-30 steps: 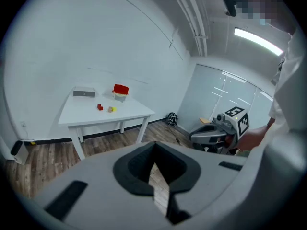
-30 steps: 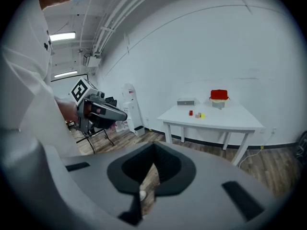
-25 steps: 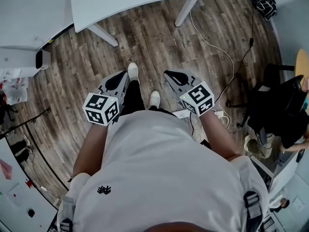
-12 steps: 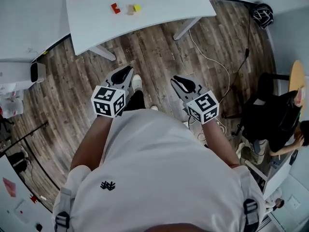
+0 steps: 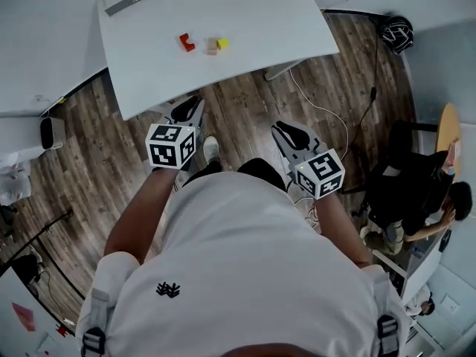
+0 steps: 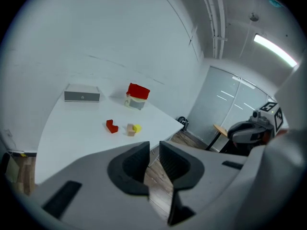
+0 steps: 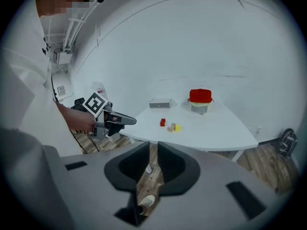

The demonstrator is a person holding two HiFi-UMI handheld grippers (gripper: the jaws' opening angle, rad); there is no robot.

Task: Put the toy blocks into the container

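Red L-shaped block (image 5: 187, 42) on smooth white table (image 5: 253, 28); left gripper (image 5: 190, 108) opening, empty; right gripper (image 5: 287, 132) slightly parted, empty

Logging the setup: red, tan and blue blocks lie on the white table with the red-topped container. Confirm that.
One colour is wrong: no block is blue. The left gripper view shows the red block, tan block and yellow block on the white table with the red-topped container.
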